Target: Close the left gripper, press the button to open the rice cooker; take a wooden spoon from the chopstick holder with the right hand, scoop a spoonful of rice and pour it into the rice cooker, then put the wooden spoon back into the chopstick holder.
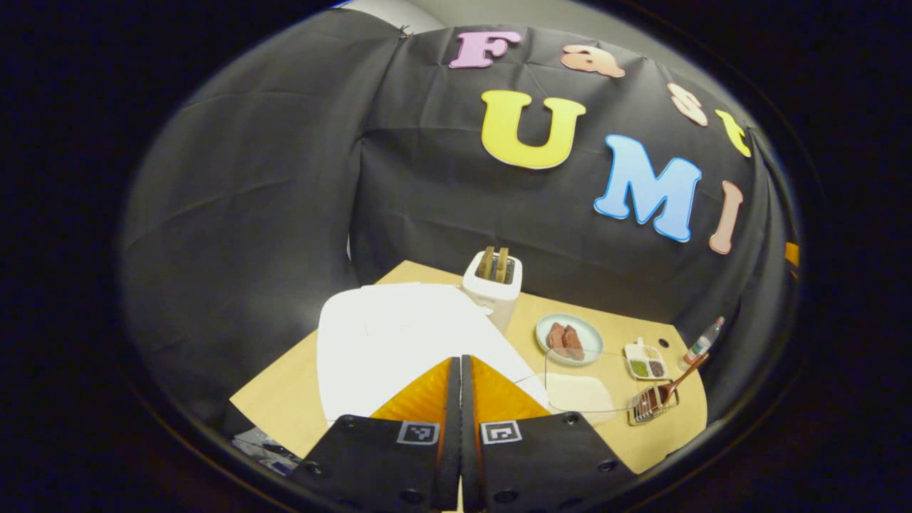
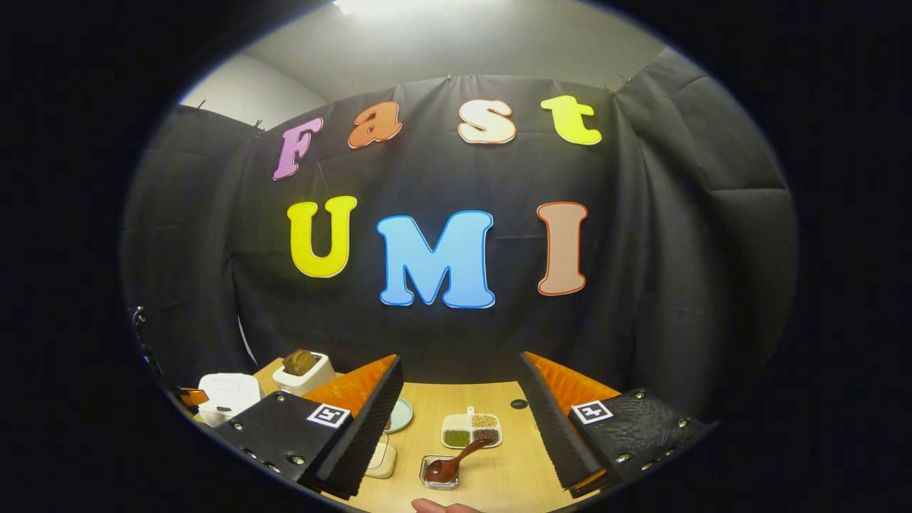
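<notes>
My left gripper [image 1: 460,360] is shut, fingers pressed together with nothing between them, hovering over the near top of the white rice cooker [image 1: 399,338], whose lid is down. To the right, the wooden spoon [image 1: 682,375] leans in the small chopstick holder [image 1: 652,406], next to a clear box of rice [image 1: 578,390]. In the right gripper view, my right gripper [image 2: 459,360] stands open and empty, above and short of the spoon [image 2: 450,464] in its holder [image 2: 436,479]. The rice cooker [image 2: 228,395] sits far left there.
A white toaster [image 1: 493,285] with bread stands behind the cooker. A plate of meat [image 1: 568,338], a divided dish of beans [image 1: 645,362] and a bottle [image 1: 703,342] lie toward the right. A fingertip [image 2: 442,507] shows at the bottom edge of the right gripper view.
</notes>
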`<move>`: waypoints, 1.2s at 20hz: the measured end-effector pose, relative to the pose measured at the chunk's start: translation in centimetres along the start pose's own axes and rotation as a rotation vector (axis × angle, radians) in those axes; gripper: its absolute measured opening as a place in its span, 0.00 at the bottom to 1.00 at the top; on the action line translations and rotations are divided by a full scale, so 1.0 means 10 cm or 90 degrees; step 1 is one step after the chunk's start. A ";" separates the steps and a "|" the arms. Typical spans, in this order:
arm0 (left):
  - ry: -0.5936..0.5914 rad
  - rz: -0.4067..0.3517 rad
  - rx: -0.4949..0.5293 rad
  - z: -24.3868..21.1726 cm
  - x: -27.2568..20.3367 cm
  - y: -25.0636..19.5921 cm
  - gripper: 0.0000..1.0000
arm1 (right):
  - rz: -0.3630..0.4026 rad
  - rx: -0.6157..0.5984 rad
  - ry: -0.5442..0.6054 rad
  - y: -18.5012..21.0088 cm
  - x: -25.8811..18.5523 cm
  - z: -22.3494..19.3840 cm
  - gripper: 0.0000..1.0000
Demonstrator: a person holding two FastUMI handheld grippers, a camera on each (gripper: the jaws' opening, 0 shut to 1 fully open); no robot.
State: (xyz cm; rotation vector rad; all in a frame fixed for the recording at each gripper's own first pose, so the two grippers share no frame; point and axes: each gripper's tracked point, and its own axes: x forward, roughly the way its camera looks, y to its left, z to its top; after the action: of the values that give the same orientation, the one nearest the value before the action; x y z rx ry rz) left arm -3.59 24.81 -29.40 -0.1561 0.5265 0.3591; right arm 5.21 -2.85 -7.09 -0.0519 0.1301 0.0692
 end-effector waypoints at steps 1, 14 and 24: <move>0.008 0.003 0.001 -0.05 0.06 0.01 0.07 | -0.001 0.004 0.002 -0.02 0.00 0.00 0.98; 0.048 0.037 -0.038 -0.18 0.45 0.11 0.08 | -0.037 0.032 0.012 -0.42 0.02 -0.07 0.98; -0.287 -0.003 0.008 1.55 -0.61 -0.30 0.71 | -0.028 0.033 -0.004 -0.39 0.09 -0.06 0.97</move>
State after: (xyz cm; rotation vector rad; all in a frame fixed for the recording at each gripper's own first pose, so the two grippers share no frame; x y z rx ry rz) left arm -0.20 23.94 -12.82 -0.0605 0.0836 0.3729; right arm 6.27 -6.74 -7.57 -0.0023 0.1243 0.0226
